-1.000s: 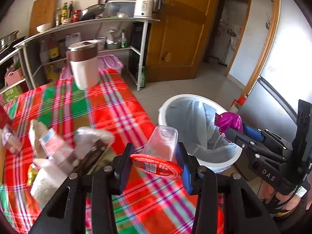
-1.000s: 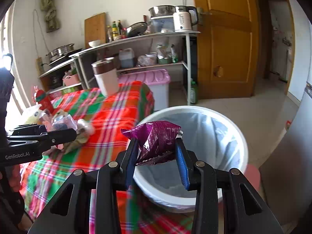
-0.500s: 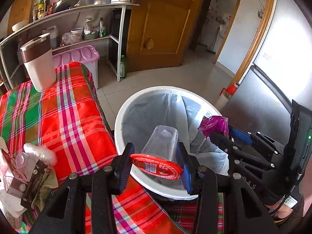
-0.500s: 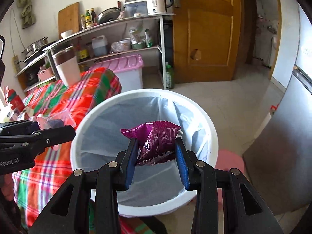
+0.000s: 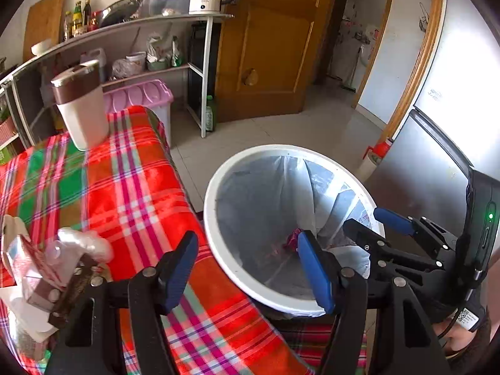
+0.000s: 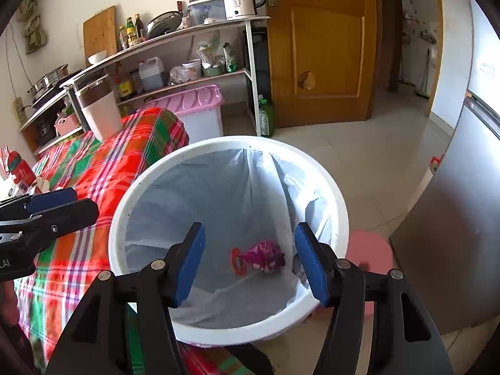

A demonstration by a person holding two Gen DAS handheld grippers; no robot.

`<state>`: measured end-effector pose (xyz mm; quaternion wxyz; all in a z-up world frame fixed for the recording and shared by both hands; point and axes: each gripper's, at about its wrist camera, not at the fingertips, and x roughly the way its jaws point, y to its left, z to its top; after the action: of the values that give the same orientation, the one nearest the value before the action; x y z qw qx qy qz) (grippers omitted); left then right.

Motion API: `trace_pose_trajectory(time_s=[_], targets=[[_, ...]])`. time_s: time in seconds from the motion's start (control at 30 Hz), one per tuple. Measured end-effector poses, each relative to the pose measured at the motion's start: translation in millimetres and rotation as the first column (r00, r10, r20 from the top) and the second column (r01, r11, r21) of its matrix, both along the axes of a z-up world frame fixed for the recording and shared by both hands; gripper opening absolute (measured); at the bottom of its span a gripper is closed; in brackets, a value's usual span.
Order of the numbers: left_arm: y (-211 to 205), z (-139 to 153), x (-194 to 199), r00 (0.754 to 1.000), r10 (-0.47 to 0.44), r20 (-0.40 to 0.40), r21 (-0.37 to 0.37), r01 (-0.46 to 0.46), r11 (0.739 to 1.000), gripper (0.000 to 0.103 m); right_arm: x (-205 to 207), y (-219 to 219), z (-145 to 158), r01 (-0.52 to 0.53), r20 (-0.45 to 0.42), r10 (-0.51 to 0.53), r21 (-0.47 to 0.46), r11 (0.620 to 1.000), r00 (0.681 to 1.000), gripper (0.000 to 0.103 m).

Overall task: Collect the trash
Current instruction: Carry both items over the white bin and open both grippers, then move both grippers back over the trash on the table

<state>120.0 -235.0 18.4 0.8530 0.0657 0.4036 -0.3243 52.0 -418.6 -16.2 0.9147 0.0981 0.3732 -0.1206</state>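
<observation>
We see both the left gripper (image 5: 247, 268) and right gripper (image 6: 250, 261) with jaws just opened and empty, the crinkled purple wrapper (image 6: 265, 255) and red-lidded cup (image 6: 238, 261) now lying in the round white bin (image 6: 156, 175).

The bin (image 6: 339, 206) stands on the floor just beside the worktop (image 5: 131, 187) edge, to its right. In the bin's bottom lie a crumpled wrapper (image 6: 265, 254) and, touching its left side, what seems to be a lidded cup (image 6: 237, 261). A tumbler (image 5: 82, 104) stands at the worktop's far end, a litter heap (image 5: 47, 268) at its near left. Shelves (image 6: 187, 31) run behind.
</observation>
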Motion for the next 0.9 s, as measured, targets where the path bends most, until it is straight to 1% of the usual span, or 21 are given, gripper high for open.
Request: trace_pose_trajectory(time_s=[0.17, 0.33, 0.43, 0.53, 0.63, 0.73, 0.9], targets=[[22, 8, -8, 0.999, 0.036, 0.02, -0.01, -0.035, 0.999, 0.069, -7, 15, 9, -0.019, 0.034, 0.019, 0.001, 1.0, 0.999, 0.06], [49, 17, -19, 0.994, 0.087, 0.061, -0.004, -0.087, 0.996, 0.069, -14, 36, 21, -0.043, 0.071, 0.043, 0.006, 0.999, 0.997, 0.06], [64, 21, -25, 0.989, 0.121, 0.08, -0.004, -0.121, 0.993, 0.069, -16, 52, 29, -0.071, 0.09, 0.071, 0.0, 0.997, 0.993, 0.06], [83, 23, -28, 0.985, 0.15, 0.08, -0.023, -0.149, 0.989, 0.069, -15, 69, 33, -0.106, 0.1, 0.106, -0.009, 0.994, 0.989, 0.06], [105, 23, -31, 0.976, 0.193, 0.102, -0.023, -0.192, 0.981, 0.07, -13, 86, 35, -0.149, 0.105, 0.149, -0.011, 0.989, 0.983, 0.06], [129, 22, -32, 0.965, 0.238, 0.106, -0.025, -0.236, 0.971, 0.071, -8, 105, 35, -0.194, 0.106, 0.194, -0.013, 0.981, 0.975, 0.06], [169, 16, -29, 0.938, 0.33, 0.109, -0.019, -0.33, 0.944, 0.072, 4, 136, 30, -0.27, 0.095, 0.269, -0.011, 0.963, 0.958, 0.06]])
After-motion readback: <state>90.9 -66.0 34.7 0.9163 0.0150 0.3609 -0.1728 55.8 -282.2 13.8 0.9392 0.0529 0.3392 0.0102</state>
